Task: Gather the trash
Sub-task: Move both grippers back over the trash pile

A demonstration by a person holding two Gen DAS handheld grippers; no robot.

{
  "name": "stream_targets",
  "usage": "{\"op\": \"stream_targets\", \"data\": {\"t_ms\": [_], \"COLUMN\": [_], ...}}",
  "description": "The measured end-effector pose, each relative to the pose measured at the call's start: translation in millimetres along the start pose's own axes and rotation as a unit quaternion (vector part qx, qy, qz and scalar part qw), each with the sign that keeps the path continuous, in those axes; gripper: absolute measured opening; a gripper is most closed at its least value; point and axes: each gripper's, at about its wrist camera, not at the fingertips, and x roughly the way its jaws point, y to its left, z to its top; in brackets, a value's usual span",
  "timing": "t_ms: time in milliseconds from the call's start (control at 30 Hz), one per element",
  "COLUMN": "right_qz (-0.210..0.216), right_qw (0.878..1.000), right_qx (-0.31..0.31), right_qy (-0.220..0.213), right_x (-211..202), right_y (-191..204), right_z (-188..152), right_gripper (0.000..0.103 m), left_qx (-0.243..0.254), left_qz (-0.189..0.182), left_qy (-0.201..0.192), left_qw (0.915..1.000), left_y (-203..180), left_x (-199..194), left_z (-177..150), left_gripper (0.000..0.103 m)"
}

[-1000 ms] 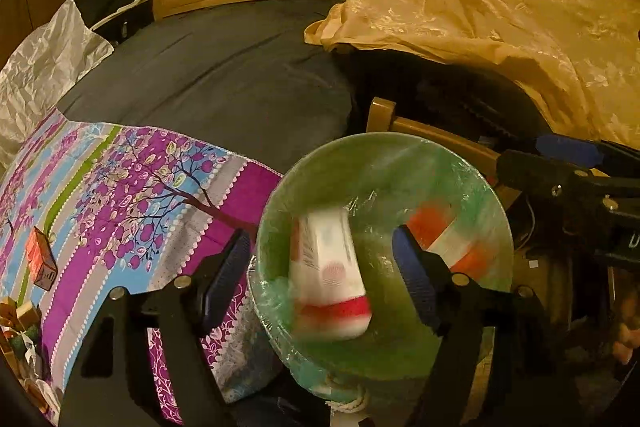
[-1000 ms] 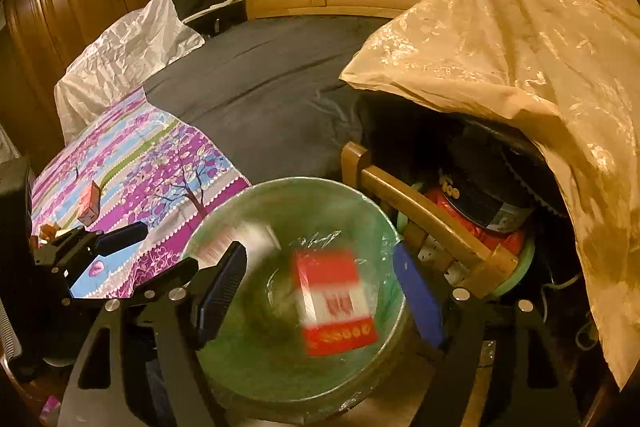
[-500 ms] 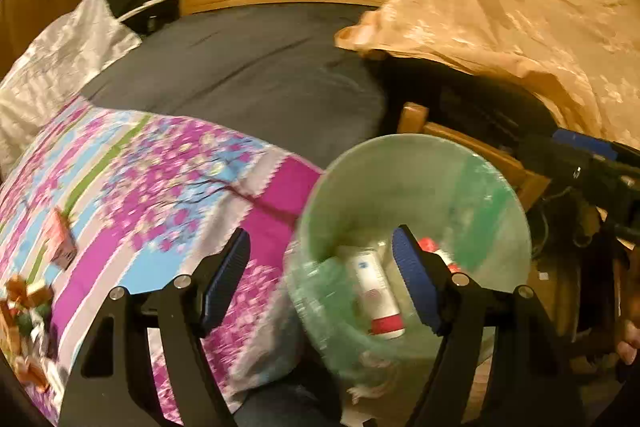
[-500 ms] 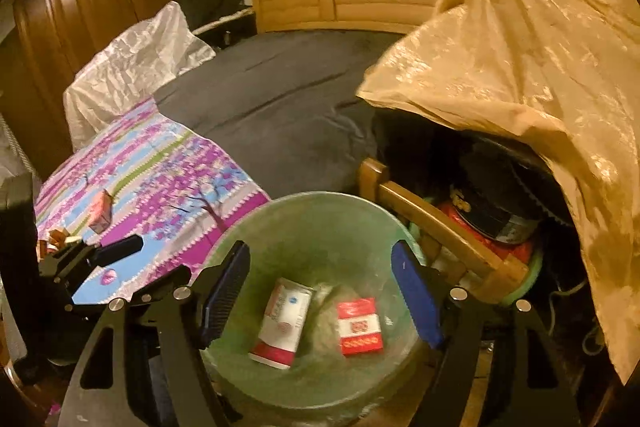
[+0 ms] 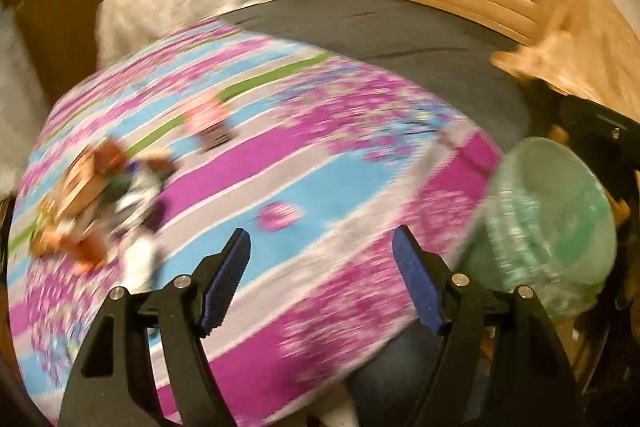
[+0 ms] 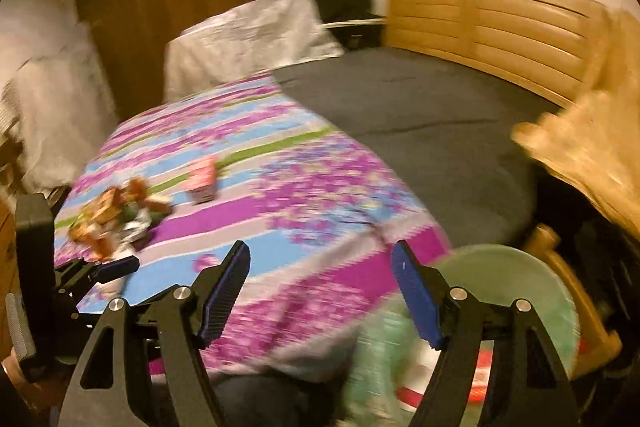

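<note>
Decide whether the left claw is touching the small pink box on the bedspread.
Apart. In the left wrist view, the open left claw hangs empty, with a stretch of floral bedspread between it and the pink box.

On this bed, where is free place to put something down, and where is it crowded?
Free: the grey sheet between the headboard and the floral cover, and the cover's middle. Crowded: the trash pile and small box at its left.

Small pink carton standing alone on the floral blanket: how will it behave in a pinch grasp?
The pink carton looks like thin cardboard, so probably light and crushable. It stands on the soft floral blanket, so a nudge likely tips it. Blur hides finer detail.
</note>
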Motion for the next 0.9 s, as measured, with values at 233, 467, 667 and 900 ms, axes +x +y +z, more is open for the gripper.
{"op": "stream_targets", "data": {"t_ms": [233,467,667,900], "right_qz": [0.091,0.159,0.239,0.307], "right_qw": [0.993,0.977,0.956,0.933], "right_qx": [-0.071,-0.125,-0.132,-0.090], "right_qy": [0.030,0.063,0.107,0.164], "right_x": [45.9,87.6,144.6,233.5], "right_y": [106.8,194.2,259.7,315.5], "right_z": [13.5,13.7,32.5,63.5], "right_gripper": [0.075,0.075,0.075,0.075], "left_qx": [-0.113,-0.214,-0.196,-0.006], "left_qz": [0.076,0.130,0.152,0.165], "left_qy": [0.018,0.027,0.007,-0.037], "left_qw": [0.9905,0.9678,0.9687,0.9855], "left_y": [116.4,208.0,235.7,234.9], "left_x": [-11.6,-22.0,-15.3,9.2], "left_z": [-44.4,-83.9,-85.8,-56.1], "left_gripper": [0.070,0.070,0.070,0.070]}}
